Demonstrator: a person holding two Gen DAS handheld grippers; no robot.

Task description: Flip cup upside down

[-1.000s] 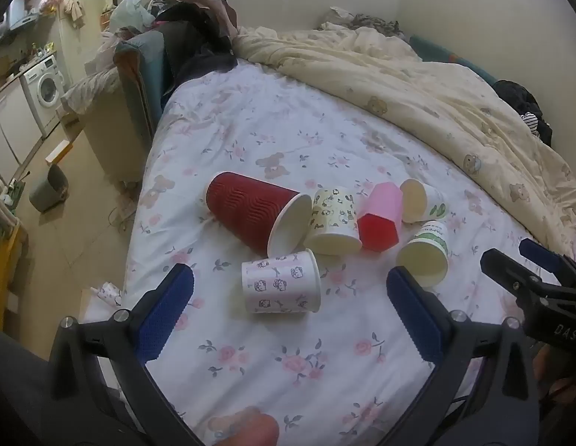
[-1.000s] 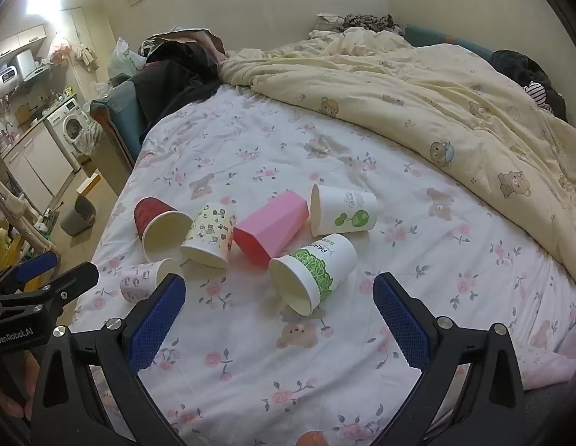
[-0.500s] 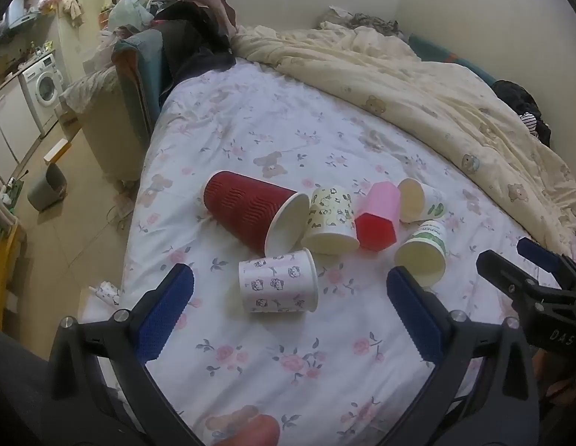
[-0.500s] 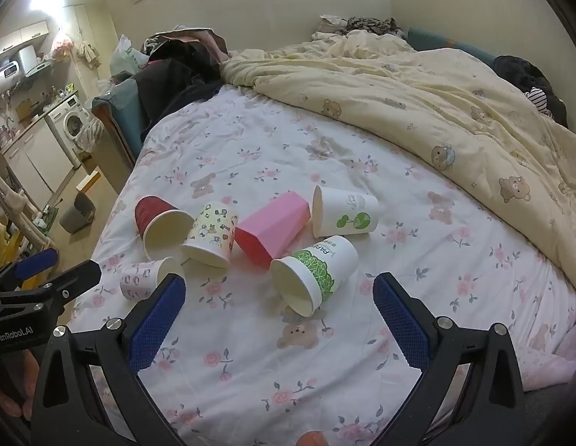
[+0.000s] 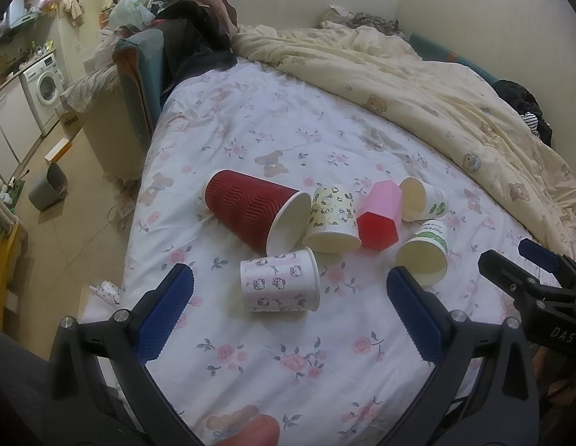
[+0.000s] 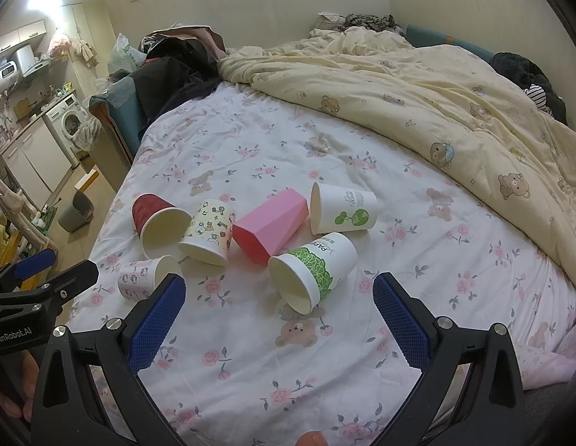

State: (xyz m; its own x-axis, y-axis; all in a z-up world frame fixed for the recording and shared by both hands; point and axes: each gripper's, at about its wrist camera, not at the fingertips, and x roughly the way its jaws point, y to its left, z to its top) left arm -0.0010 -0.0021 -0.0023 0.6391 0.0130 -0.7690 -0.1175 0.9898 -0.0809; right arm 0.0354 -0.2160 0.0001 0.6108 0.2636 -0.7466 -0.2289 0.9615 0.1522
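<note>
Several cups lie on their sides on the flowered bed sheet. A white cup with pink cat print lies nearest my left gripper, which is open and empty just short of it. Behind are a red ribbed cup, a yellow cartoon cup, a pink faceted cup and two white cups with green print. My right gripper is open and empty, close in front of the green-leaf cup. The cat-print cup shows in the right view.
A cream bear-print duvet is bunched over the right and far side of the bed. The bed's left edge drops to a tiled floor with a grey bin, a washing machine and a clothes-laden teal chair.
Both grippers have shifted only slightly; the views tilt a little. The cups have not moved and both grippers remain open.
</note>
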